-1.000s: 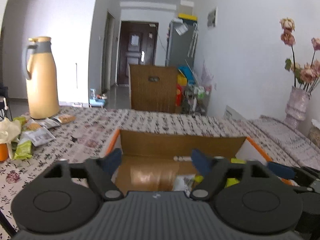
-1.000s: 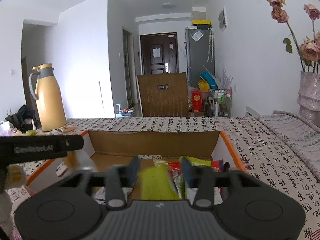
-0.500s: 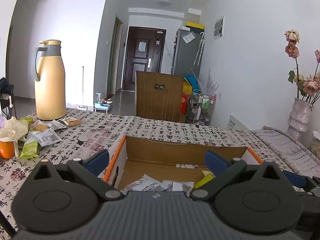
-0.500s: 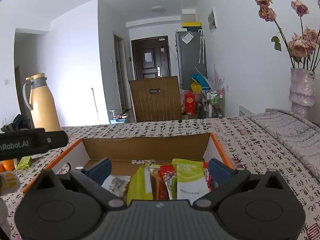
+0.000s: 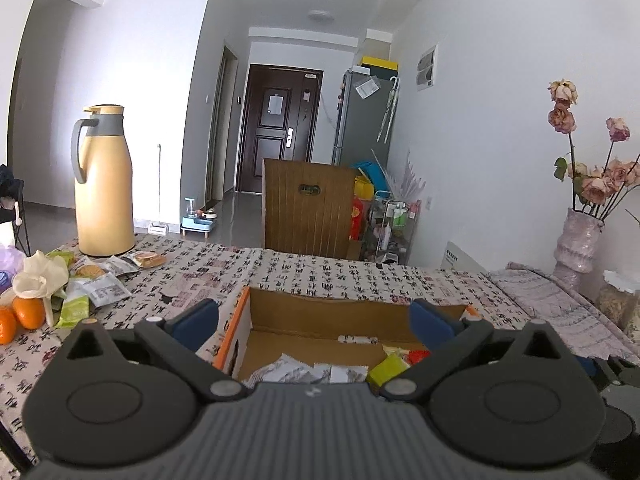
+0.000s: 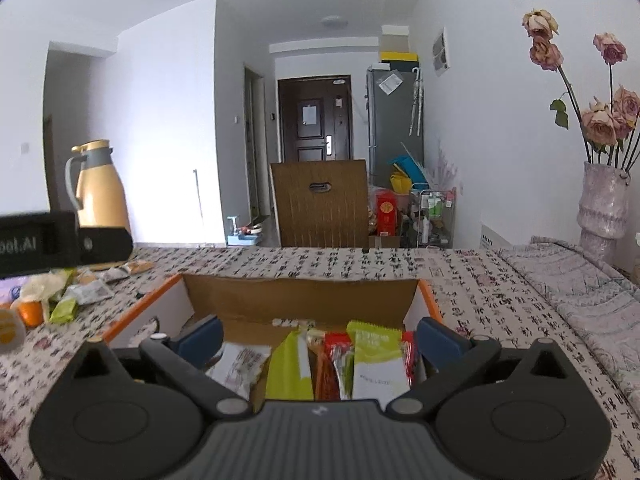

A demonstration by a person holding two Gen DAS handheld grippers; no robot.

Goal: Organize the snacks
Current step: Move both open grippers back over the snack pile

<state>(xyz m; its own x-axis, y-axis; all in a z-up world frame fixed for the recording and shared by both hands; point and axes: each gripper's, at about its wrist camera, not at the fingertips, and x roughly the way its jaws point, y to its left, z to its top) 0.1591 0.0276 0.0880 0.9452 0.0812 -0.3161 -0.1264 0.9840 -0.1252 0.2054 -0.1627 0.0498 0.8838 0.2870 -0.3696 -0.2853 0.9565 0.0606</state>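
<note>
An open cardboard box (image 5: 344,311) (image 6: 300,294) with orange edges sits on the patterned table. It holds green packets (image 6: 376,356), a red packet (image 6: 336,360) and white packets (image 6: 240,364) (image 5: 296,372). My left gripper (image 5: 314,320) is open and empty, above the box's near side. My right gripper (image 6: 318,336) is open and empty, just above the standing packets. Loose snack packets (image 5: 100,286) (image 6: 80,292) lie on the table at the left.
A yellow thermos jug (image 5: 105,184) (image 6: 100,200) stands at the far left. Oranges (image 5: 28,312) and a crumpled wrapper (image 5: 40,276) lie by the loose snacks. A vase of dried roses (image 6: 604,200) stands at the right. A wooden chair (image 5: 310,208) is behind the table.
My right gripper opened and let go of a green packet into the box. Both grippers opened wider and rose and drew back from the box.
</note>
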